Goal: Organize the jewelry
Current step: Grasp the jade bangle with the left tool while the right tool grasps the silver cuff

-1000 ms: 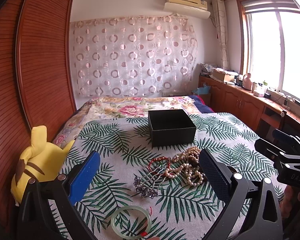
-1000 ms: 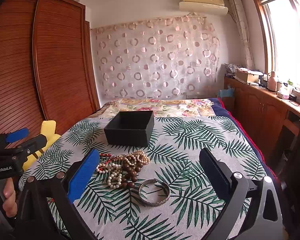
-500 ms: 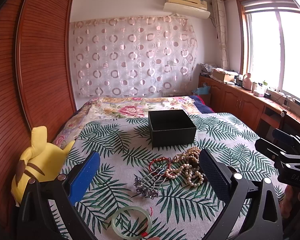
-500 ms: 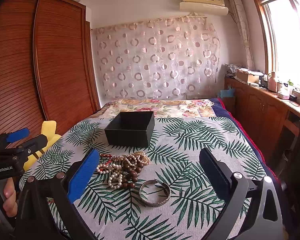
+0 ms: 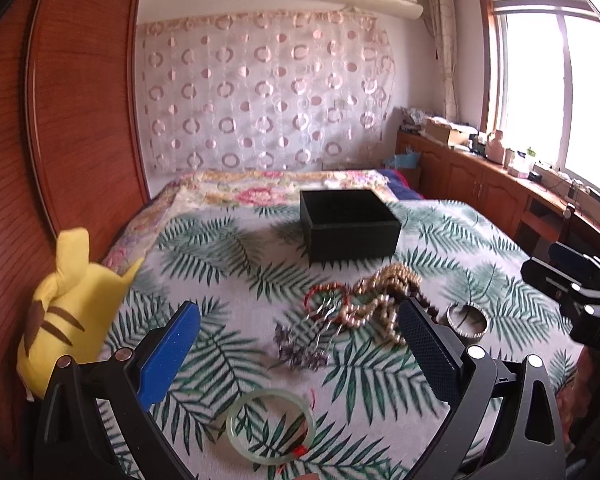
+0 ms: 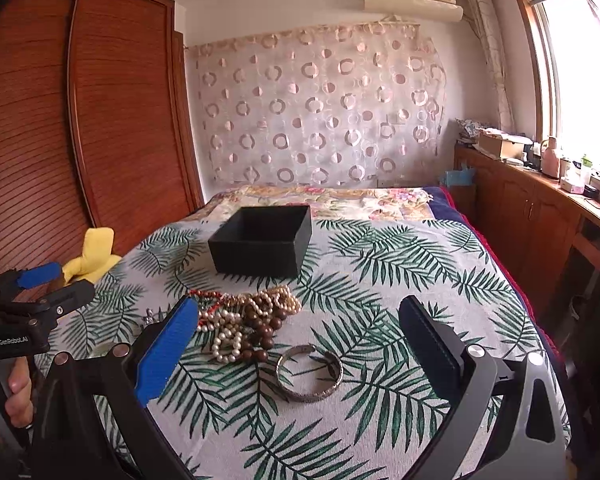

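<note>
An open black box [image 5: 350, 222] [image 6: 262, 242] stands on the palm-leaf bedspread. In front of it lies a heap of pearl and brown bead strands [image 5: 380, 300] [image 6: 246, 320] with a red bead bracelet [image 5: 326, 296]. A purple hair ornament [image 5: 300, 346] and a pale green bangle [image 5: 271, 426] lie nearer the left gripper [image 5: 300, 344], which is open and holds nothing. A silver cuff bracelet [image 6: 310, 372] [image 5: 466, 320] lies ahead of the right gripper [image 6: 298, 344], also open and empty. Each gripper shows at the edge of the other's view.
A yellow plush toy [image 5: 66, 300] sits at the bed's left edge against the wooden wardrobe [image 5: 68, 100]. Wooden cabinets [image 6: 540, 216] with clutter run under the window on the right. A hand [image 6: 16, 384] grips the left tool's handle.
The left gripper has shifted and the left wrist view is blurred with motion; the silver cuff now shows in it. The right gripper has barely moved. Both stay open.
</note>
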The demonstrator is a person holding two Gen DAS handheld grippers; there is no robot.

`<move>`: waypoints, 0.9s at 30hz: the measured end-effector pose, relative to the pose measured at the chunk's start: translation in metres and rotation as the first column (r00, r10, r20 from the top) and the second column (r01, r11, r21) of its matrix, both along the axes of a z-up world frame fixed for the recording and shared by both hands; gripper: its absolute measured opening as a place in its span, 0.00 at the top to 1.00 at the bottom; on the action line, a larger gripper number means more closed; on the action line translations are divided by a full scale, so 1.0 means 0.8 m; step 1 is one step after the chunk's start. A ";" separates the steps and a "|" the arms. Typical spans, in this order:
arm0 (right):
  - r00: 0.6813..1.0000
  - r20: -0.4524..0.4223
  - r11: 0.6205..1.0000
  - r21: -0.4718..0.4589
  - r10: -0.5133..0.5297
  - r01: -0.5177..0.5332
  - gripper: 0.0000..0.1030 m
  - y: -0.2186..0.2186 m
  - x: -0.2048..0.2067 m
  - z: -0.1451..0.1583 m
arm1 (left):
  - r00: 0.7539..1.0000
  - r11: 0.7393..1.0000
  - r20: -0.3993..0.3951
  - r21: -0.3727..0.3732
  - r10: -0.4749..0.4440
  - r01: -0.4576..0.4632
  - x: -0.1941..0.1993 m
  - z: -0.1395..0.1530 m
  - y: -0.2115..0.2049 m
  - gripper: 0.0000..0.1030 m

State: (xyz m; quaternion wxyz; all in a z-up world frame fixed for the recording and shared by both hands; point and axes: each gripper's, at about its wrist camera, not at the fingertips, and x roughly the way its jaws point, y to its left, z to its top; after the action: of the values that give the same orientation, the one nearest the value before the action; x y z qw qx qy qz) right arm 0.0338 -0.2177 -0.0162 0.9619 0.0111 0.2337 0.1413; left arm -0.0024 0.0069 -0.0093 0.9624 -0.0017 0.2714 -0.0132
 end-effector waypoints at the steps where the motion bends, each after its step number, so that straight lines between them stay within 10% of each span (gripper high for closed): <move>1: 1.000 -0.003 1.000 0.000 0.005 -0.005 0.02 0.001 0.001 -0.002 | 1.000 1.000 -0.008 0.002 -0.001 0.001 0.000 -0.005 0.002 0.07; 27: 0.972 -0.202 0.988 -0.078 0.118 -0.137 0.05 -0.008 0.039 -0.083 | 0.961 0.998 -0.270 0.003 -0.063 0.066 0.001 -0.124 0.039 0.21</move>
State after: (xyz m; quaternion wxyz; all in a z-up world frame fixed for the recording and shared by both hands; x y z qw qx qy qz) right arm 0.0648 -0.2245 -0.0823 0.9226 -0.0341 0.3340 0.1902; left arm -0.0020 0.0379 -0.1085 0.9156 0.0109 0.3997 -0.0426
